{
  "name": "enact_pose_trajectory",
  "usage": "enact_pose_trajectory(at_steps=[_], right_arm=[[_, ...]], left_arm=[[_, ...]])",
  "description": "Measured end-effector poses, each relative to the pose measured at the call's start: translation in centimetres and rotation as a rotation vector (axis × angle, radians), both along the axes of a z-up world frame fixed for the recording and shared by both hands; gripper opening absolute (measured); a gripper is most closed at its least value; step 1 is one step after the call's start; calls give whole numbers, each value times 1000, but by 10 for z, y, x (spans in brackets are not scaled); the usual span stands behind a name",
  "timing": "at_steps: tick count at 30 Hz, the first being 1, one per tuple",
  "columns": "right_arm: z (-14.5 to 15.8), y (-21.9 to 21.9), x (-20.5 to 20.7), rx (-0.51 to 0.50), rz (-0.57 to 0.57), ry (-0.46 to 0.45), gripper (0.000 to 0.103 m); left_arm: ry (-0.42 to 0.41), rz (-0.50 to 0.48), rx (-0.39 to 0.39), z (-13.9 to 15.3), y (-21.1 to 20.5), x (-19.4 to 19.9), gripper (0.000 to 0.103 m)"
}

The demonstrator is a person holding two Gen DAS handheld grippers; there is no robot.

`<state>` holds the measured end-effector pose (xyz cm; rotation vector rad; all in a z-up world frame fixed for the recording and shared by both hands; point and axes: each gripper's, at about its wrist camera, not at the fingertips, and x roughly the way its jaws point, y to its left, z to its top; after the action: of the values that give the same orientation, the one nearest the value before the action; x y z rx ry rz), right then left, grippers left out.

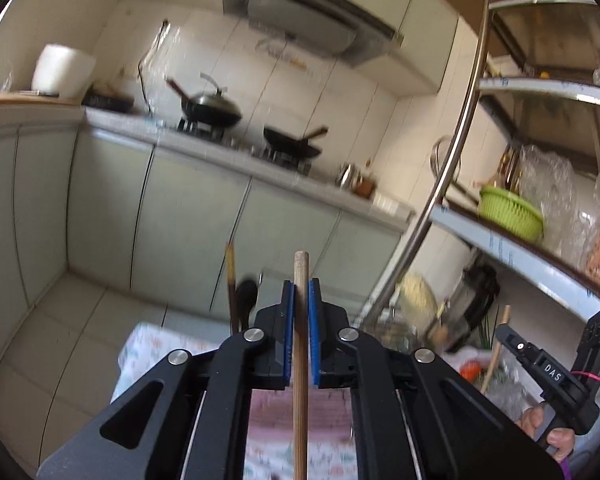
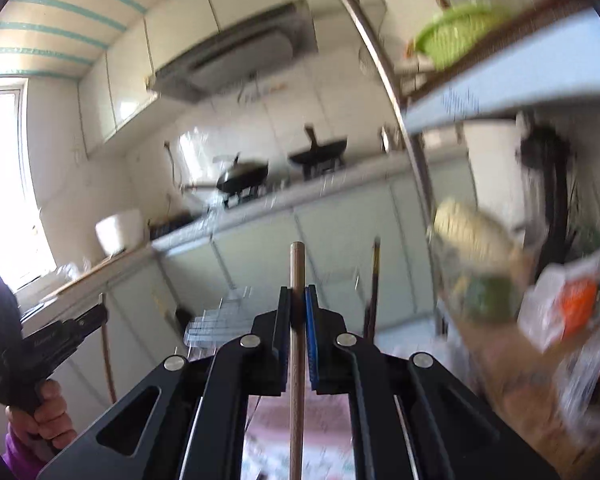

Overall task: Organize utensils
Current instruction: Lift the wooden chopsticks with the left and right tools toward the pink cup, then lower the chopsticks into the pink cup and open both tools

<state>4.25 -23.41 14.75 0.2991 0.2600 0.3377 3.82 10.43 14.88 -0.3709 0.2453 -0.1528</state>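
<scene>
Blue pads of the left gripper [image 1: 300,292] press on a pale wooden chopstick [image 1: 301,360], which stands upright between them, its long axis vertical and its blunt end poking above the fingertips. The right gripper [image 2: 298,300] clamps a second wooden chopstick [image 2: 296,360] the same way, end up. Beyond the left gripper, a dark patterned chopstick [image 1: 231,280] also stands upright above a floral tablecloth [image 1: 148,344]. Farther off, the kitchen counter [image 1: 228,152] carries a lidded wok [image 1: 212,108].
</scene>
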Motion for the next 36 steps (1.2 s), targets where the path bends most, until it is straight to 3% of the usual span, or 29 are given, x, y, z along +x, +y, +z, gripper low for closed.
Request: enact_pose_trajectory(at_steps=[7,15,28,36], right_arm=[[37,-10,32,8,-91,-147,7],[44,-5,60,-38,-197,-286,7],[6,11,94,-87,-236,-297,7],[-32,7,92,-71,-223,-198,7]], left_arm=[[-134,73,25,28,-2,20,6],[-248,168,53,40,-1,47,6],[-365,276,140,13,-8,76,6],[-304,250,130,-28,-8,72,6]])
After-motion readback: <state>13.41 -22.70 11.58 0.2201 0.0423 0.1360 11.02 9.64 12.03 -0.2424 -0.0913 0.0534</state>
